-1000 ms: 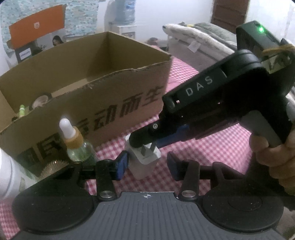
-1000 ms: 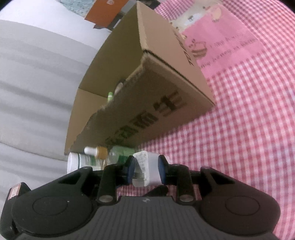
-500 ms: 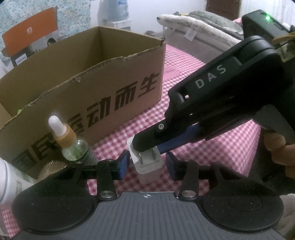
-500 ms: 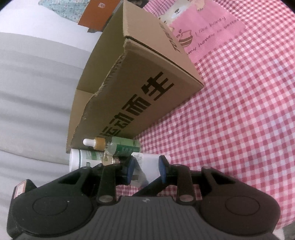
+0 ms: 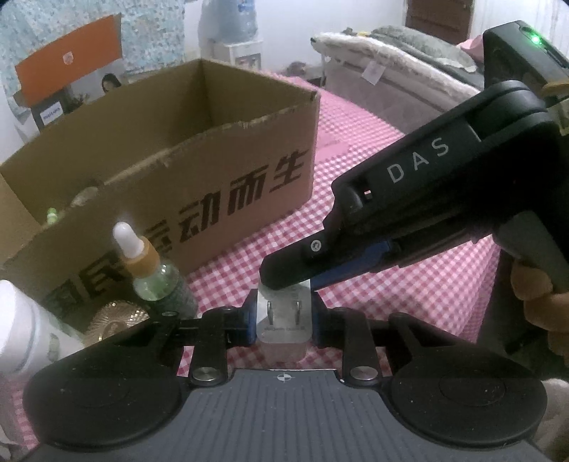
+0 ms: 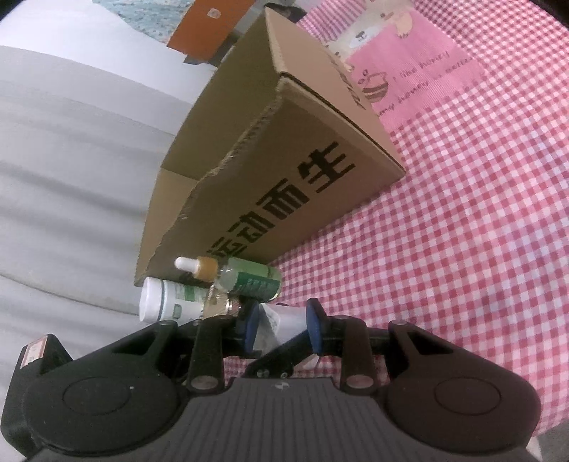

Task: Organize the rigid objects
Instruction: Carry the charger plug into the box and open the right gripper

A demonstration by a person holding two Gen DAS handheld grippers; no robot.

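A white two-prong charger plug sits between the blue pads of my left gripper, which is shut on it. My right gripper reaches in from the right in the left wrist view and still holds the plug's top end between its pads. An open cardboard box with black print stands just behind, also seen in the right wrist view. A green dropper bottle stands at the box's front, left of the plug.
A white bottle and a gold round lid lie by the dropper bottle. The pink checked cloth covers the table. A grey sofa and a water dispenser stand behind.
My left gripper has moved forward and closed its pads on the plug, which the right gripper holds. Both views have shifted slightly nearer the box.
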